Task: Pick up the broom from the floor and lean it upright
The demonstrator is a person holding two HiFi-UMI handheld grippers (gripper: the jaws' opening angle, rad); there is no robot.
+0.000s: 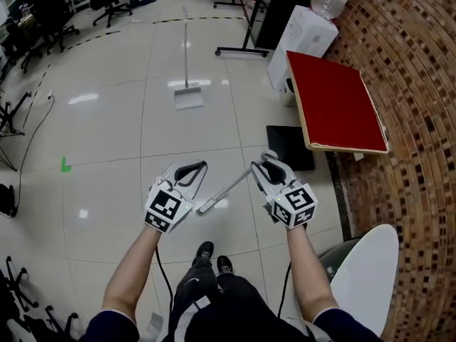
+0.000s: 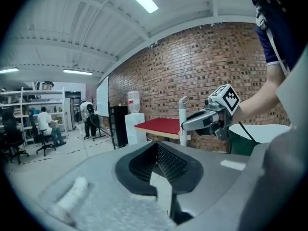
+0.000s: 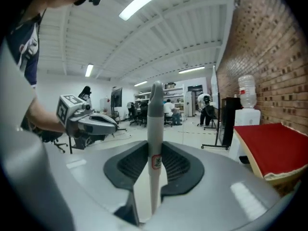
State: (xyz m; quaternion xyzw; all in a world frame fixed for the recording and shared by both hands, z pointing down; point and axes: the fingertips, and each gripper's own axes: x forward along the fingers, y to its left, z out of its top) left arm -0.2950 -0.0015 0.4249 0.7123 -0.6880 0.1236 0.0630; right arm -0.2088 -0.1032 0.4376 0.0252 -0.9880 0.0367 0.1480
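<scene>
- Broom (image 1: 226,188), head view: its handle slants from my right gripper (image 1: 265,161) down toward the floor (image 1: 107,134), passing beside my left gripper (image 1: 198,169).
- Left gripper view: my fingers (image 2: 139,163) stand slightly parted, holding nothing.
- Right gripper view: my fingers (image 3: 129,166) pinch the handle (image 3: 155,129), which stands upright.

The head view looks steeply down on the floor (image 1: 107,134), with the left gripper (image 1: 191,171) and right gripper (image 1: 265,164) close below us. Each gripper view sits just behind its own jaws, faces nearly level and catches the other gripper. We find the red board (image 1: 335,102) by the brick wall (image 1: 420,84) in all three views.
</scene>
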